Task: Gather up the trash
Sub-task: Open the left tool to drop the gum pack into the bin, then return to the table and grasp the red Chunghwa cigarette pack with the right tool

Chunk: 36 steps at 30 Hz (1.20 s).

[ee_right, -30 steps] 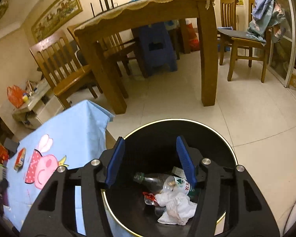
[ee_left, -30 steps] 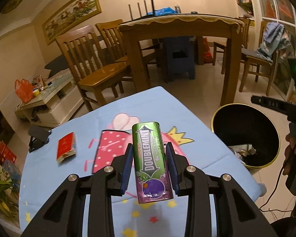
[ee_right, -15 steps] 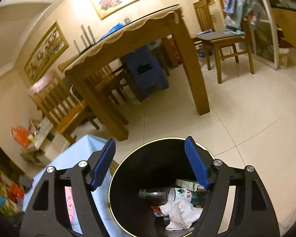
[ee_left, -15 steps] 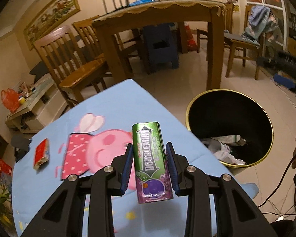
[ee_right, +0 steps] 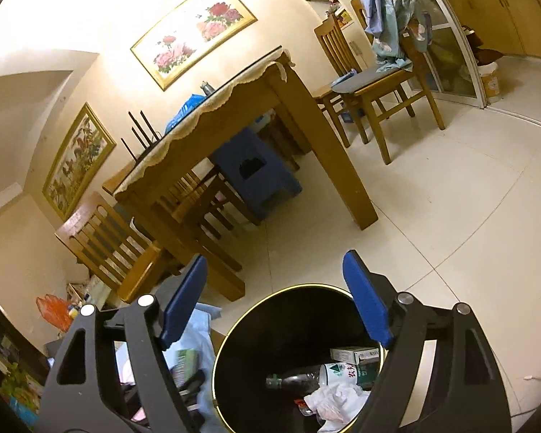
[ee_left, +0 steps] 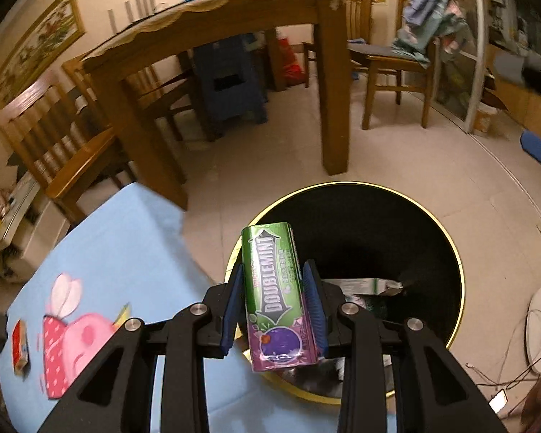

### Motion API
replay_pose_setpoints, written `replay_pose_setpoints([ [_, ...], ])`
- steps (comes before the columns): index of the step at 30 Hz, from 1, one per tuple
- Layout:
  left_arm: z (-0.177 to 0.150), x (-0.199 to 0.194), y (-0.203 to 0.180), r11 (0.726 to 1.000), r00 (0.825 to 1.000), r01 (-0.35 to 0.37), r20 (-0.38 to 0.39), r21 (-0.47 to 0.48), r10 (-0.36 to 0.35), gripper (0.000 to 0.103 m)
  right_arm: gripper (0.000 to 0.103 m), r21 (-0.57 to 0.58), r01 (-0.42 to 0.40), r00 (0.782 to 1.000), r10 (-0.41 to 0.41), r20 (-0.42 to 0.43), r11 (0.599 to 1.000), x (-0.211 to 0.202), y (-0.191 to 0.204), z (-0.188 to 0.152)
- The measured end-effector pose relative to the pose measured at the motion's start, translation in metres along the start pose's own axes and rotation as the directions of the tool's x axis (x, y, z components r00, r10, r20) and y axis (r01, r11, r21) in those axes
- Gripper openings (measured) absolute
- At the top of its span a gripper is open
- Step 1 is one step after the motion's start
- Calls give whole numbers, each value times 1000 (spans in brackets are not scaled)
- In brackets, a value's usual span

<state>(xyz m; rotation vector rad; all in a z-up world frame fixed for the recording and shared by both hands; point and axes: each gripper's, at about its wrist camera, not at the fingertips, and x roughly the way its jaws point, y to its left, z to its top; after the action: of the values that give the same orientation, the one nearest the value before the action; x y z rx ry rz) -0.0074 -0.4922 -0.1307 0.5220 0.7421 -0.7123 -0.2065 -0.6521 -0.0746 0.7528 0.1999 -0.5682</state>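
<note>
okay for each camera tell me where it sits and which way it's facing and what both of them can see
Left wrist: on the left gripper, tilted down at the trash bin; its jaws clamp a gum pack.
Right wrist: on the right gripper, aimed across the room; its jaws, empty, have just been opening.
Shared: the bin, dining table, blue stool.

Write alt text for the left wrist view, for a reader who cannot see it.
The left claw grips a green and purple Doublemint gum pack over the near rim of a round black trash bin that already holds litter. To the left lies a blue cartoon tablecloth with a small red packet; a wooden dining table and chairs stand behind.
</note>
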Motion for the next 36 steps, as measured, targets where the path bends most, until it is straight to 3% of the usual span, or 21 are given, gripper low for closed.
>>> replay_pose_setpoints([
  [1, 1, 3, -4, 1000, 1000, -11, -3, 9, 11, 47, 78, -4, -3, 1000, 3, 3, 1000, -1, 1, 1],
  [3, 2, 7, -11, 999, 999, -40, 6, 22, 40, 65, 78, -12, -9, 1000, 9, 7, 1000, -3, 2, 2],
  [9, -17, 6, -4, 1000, 999, -16, -32, 13, 17, 65, 79, 3, -16, 1000, 16, 19, 1000, -7, 0, 5],
  [12, -28, -2, 9, 1000, 999, -9, -53, -15, 8, 72, 82, -9, -6, 1000, 6, 11, 1000, -5, 5, 2],
  [15, -50, -18, 32, 999, 997, -38, -68, -36, 35, 83, 84, -45, 5, 1000, -6, -11, 999, 2, 16, -3],
  [19, -80, -40, 68, 994, 993, -95, -80, -63, 90, 88, 85, -129, 13, 998, -20, -57, 992, 18, 43, -17],
  [23, -116, -63, 126, 973, 982, -172, -106, -155, 157, 91, 86, -255, -10, 991, -25, -134, 967, 39, 82, -43],
  [27, -155, -82, 195, 925, 961, -264, -152, -274, 230, 91, 87, -403, -68, 974, -27, -225, 913, 63, 129, -80],
  [30, -186, -100, 254, 861, 932, -360, -185, -359, 313, 91, 91, -489, -135, 955, -20, -297, 862, 74, 165, -114],
  [33, -218, -125, 310, 773, 883, -468, -205, -429, 421, 93, 96, -543, -263, 909, 16, -417, 798, 81, 208, -163],
  [36, -245, -150, 350, 679, 819, -564, -217, -470, 531, 95, 96, -585, -370, 871, 49, -489, 722, 77, 251, -212],
])
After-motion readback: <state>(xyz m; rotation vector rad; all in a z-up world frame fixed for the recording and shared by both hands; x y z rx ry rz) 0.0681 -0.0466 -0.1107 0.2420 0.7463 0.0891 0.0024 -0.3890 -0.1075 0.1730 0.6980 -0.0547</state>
